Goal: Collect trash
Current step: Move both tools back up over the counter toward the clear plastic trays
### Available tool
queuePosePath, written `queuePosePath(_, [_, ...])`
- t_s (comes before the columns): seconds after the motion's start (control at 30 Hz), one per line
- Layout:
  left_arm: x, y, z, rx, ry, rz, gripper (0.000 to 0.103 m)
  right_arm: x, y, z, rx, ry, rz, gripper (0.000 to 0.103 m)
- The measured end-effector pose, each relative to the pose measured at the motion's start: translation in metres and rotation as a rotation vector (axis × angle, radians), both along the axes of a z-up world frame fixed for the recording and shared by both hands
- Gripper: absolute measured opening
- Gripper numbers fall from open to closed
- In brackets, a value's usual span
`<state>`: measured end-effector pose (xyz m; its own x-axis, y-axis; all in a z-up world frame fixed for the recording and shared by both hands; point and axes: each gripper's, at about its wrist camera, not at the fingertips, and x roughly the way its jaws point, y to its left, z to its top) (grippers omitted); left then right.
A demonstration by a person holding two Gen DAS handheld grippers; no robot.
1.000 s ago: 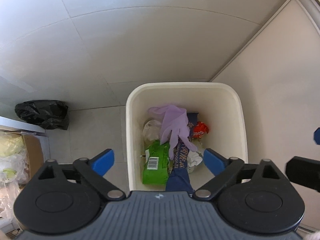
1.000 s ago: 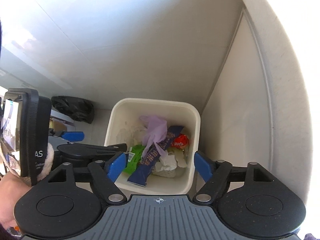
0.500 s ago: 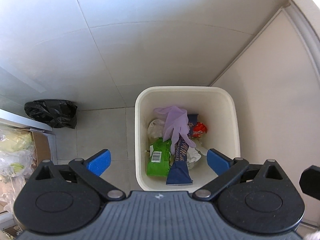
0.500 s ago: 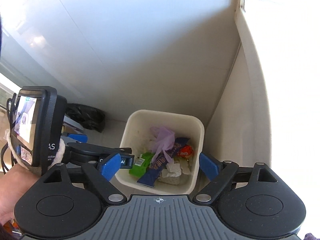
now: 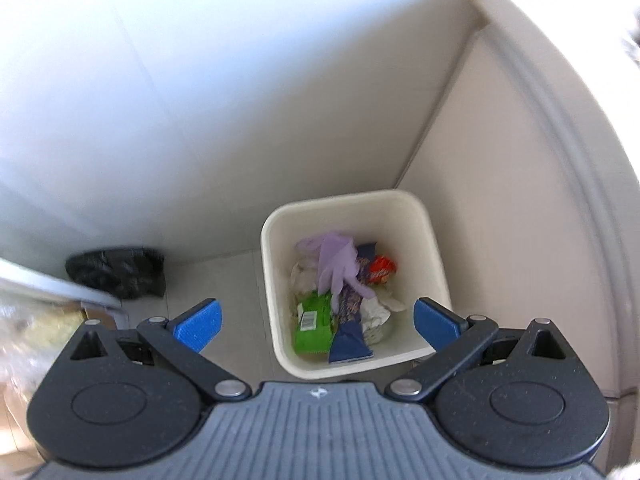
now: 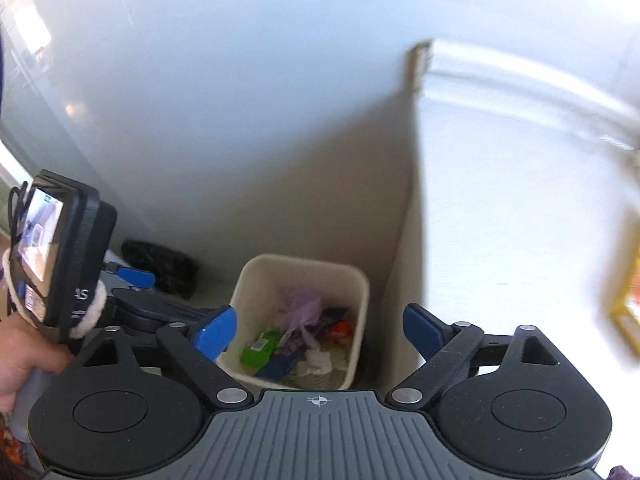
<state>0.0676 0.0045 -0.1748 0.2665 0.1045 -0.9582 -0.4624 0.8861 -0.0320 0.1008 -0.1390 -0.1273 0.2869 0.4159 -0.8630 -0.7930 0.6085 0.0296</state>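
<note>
Both your left gripper and right gripper gape wide and empty above the cream plastic bin; the right has just been widening. Swinging away carelessly could clip its rim and tip out the purple rubber glove.

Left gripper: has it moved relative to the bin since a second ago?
Yes. The left gripper has pulled up and away; the bin looks smaller and farther below its open, empty jaws.

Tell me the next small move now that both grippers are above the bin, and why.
Probably swing away from the bin to look for more trash. Left gripper and right gripper are open and empty, the right's jaws just having opened, and the glove and wrappers already lie inside.
</note>
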Motion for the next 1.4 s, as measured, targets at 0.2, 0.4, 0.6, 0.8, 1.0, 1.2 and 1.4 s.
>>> queuePosePath(0.2, [0.010, -0.018, 0.028, 0.005, -0.068, -0.086, 0.102, 0.006, -0.040, 0.027, 0.027, -0.064, -0.098, 0.093])
queuePosePath(0.4, [0.028, -0.040, 0.056, 0.013, -0.139, -0.167, 0.102, 0.018, -0.087, 0.046, 0.074, -0.116, -0.213, 0.098])
queuePosePath(0.6, [0.050, -0.066, 0.087, 0.042, -0.223, -0.263, 0.102, 0.036, -0.140, 0.070, 0.046, -0.210, -0.303, 0.098])
queuePosePath(0.8, [0.081, -0.093, 0.107, 0.084, -0.323, -0.369, 0.103, 0.061, -0.188, 0.093, 0.067, -0.303, -0.388, 0.101])
queuePosePath(1.0, [0.142, -0.123, 0.115, 0.139, -0.394, -0.491, 0.103, 0.104, -0.222, 0.098, 0.066, -0.360, -0.470, 0.102])
queuePosePath(1.2, [0.205, -0.147, 0.110, 0.144, -0.495, -0.691, 0.102, 0.152, -0.240, 0.079, 0.090, -0.354, -0.541, 0.102])
queuePosePath(1.4, [0.264, -0.157, 0.100, 0.113, -0.570, -0.855, 0.097, 0.214, -0.252, 0.061, 0.123, -0.367, -0.648, 0.102])
